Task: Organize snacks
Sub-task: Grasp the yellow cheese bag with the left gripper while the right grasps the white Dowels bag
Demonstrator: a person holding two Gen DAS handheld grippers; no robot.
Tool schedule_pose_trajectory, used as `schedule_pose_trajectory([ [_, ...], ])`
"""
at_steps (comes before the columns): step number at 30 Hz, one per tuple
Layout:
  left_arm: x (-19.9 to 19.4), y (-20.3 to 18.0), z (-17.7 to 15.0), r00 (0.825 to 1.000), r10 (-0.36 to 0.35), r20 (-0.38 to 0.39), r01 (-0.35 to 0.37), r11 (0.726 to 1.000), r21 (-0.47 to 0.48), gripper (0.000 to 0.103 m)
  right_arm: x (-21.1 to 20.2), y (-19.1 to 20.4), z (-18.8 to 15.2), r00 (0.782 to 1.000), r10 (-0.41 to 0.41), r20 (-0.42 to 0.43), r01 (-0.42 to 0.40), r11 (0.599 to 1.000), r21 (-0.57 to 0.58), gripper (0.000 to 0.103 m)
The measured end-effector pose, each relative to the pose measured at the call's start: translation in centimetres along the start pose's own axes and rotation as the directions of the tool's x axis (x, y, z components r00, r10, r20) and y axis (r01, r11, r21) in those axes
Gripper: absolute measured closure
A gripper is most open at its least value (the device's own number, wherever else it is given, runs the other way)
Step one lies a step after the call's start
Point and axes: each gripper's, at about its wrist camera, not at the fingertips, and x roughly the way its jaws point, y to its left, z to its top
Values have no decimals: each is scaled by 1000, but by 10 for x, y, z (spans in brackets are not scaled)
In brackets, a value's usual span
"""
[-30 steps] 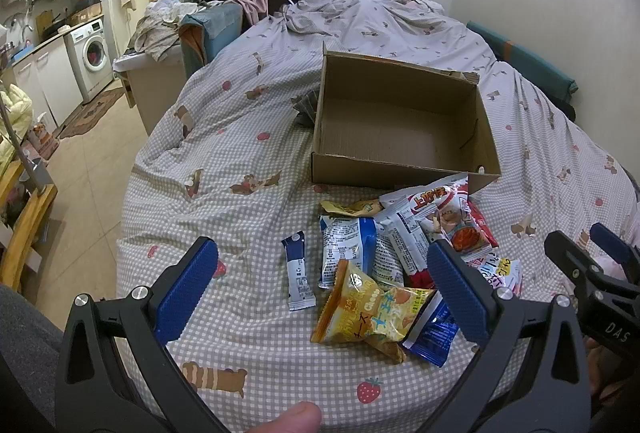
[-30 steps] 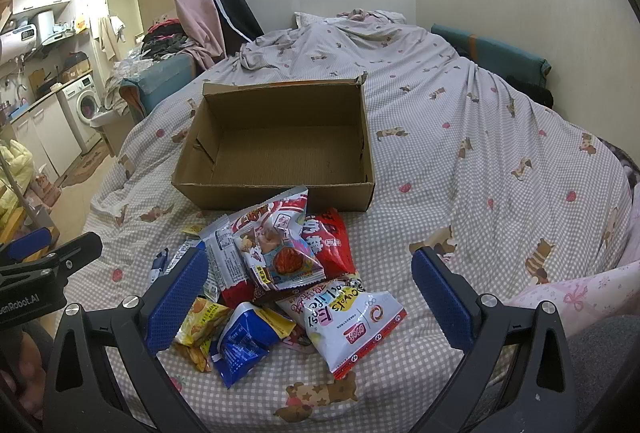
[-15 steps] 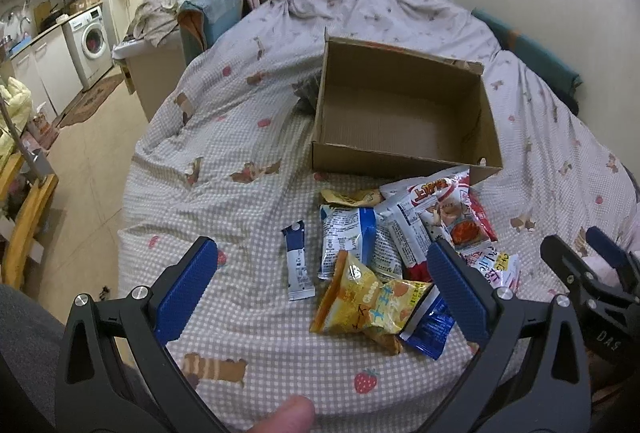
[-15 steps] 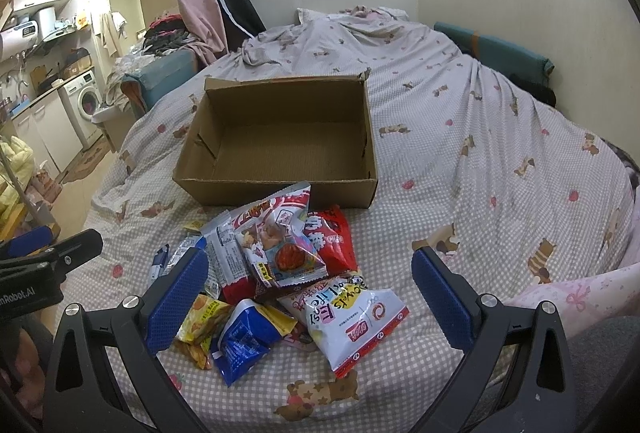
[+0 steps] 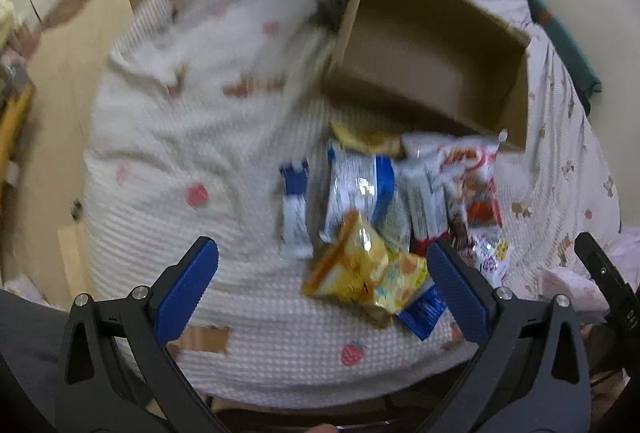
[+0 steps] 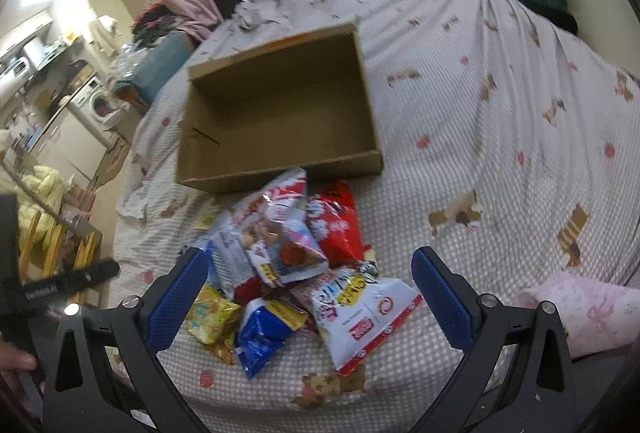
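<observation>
Over the bed [image 6: 500,81], the left hand-held gripper [image 5: 322,287] hung wide open and empty above the yellow snack bag [image 5: 362,267]. The right hand-held gripper [image 6: 310,295] gaped empty above the white bag [image 6: 368,309]. The cardboard box [image 6: 280,113] beyond held nothing; a first pick seemed next.

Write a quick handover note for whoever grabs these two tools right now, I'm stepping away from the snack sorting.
Left tool: open, holding nothing, above the near left edge of the snack pile.
Right tool: open, holding nothing, above the pile's near side.
Cardboard box: on the bedspread just beyond the pile, open, nothing visible inside.
Snacks: all still heaped in front of the box, including a yellow packet, a blue and white stick pack lying slightly apart to the left, a red bag and a white bag nearest the right tool.
Done: nothing packed yet.
Left: pick up each snack and place it in the box.
</observation>
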Motion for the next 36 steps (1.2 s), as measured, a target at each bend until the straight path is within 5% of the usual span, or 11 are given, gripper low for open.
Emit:
schedule_pose_trajectory([
  [5,55,-25,-15,976,14,-215,22,986,164,0,20,-20,-6,991,62,-121,-54,996,69,0],
  [7,63,-35,-20,970,39,-242,17,974,224,0,28,-31,-5,980,93,-177,-74,991,113,0],
  [11,75,-48,-25,964,65,-259,15,955,295,0,48,-50,5,954,17,-299,7,997,79,0],
  [16,89,-53,-30,957,51,-286,34,958,285,0,91,-66,-9,885,40,-464,22,992,127,0],
  [20,93,-58,-35,956,43,-291,48,952,301,0,113,-43,-16,857,-55,-512,40,998,-41,0],
  [25,107,-64,-40,950,36,-311,63,950,305,0,138,-11,-21,827,-209,-522,39,947,-319,0],
  [29,121,-79,-46,949,56,-309,54,940,337,9,145,-9,-19,829,-206,-520,28,944,-330,1],
  [36,124,-86,-53,953,56,-298,53,938,343,35,109,-11,-11,855,-162,-492,-26,935,-354,41],
])
